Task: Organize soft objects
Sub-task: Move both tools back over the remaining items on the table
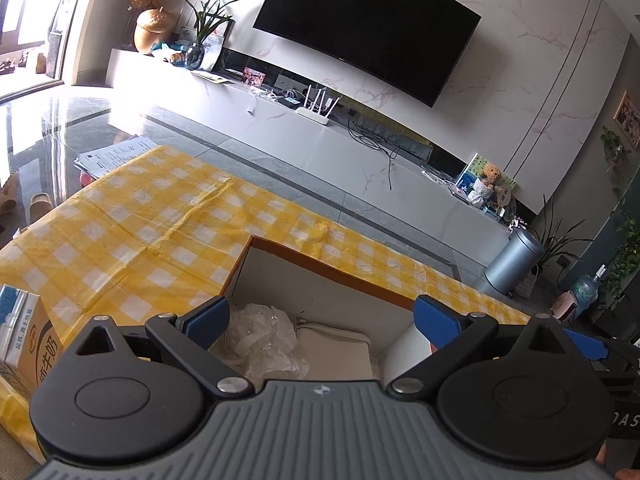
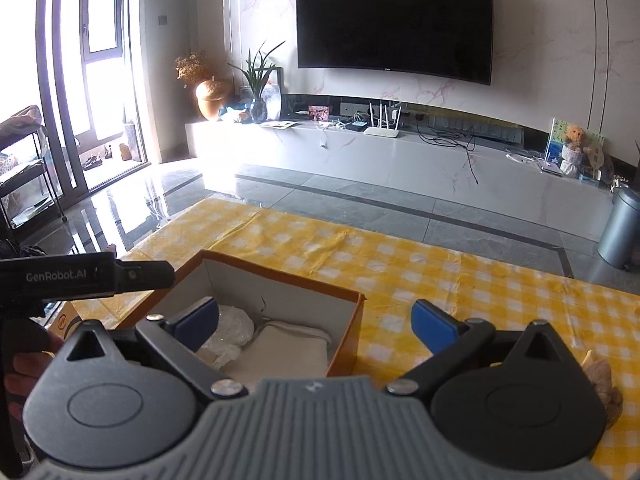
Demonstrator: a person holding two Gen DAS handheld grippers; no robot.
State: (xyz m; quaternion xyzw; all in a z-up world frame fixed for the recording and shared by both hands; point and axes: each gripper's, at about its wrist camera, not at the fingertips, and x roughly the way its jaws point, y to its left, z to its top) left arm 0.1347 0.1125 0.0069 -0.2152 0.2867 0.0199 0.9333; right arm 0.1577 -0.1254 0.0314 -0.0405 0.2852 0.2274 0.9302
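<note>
Left wrist view shows a yellow checked tablecloth (image 1: pixel 132 220) bearing an open orange cardboard box (image 1: pixel 320 268), with the left gripper (image 1: pixel 320 316) poised above it, its blue fingers spread wide and holding nothing. Inside lie a folded cream cloth (image 1: pixel 334 350) and, touching it, a crumpled clear plastic bag (image 1: pixel 266 332). Right gripper (image 2: pixel 316 320) hangs likewise spread and empty over the box's right wall, a tan plush (image 2: pixel 604 384) just beside it at the frame's right edge.

Open-topped box (image 2: pixel 344 336) on bench (image 2: pixel 480 280), its upright walls barring sideways entry, access from above only, plastic bag (image 2: pixel 232 330) and cream pouch (image 2: pixel 288 350) covering the floor inside, milk carton (image 1: pixel 28 340) left, wide bare checked cloth beyond.
</note>
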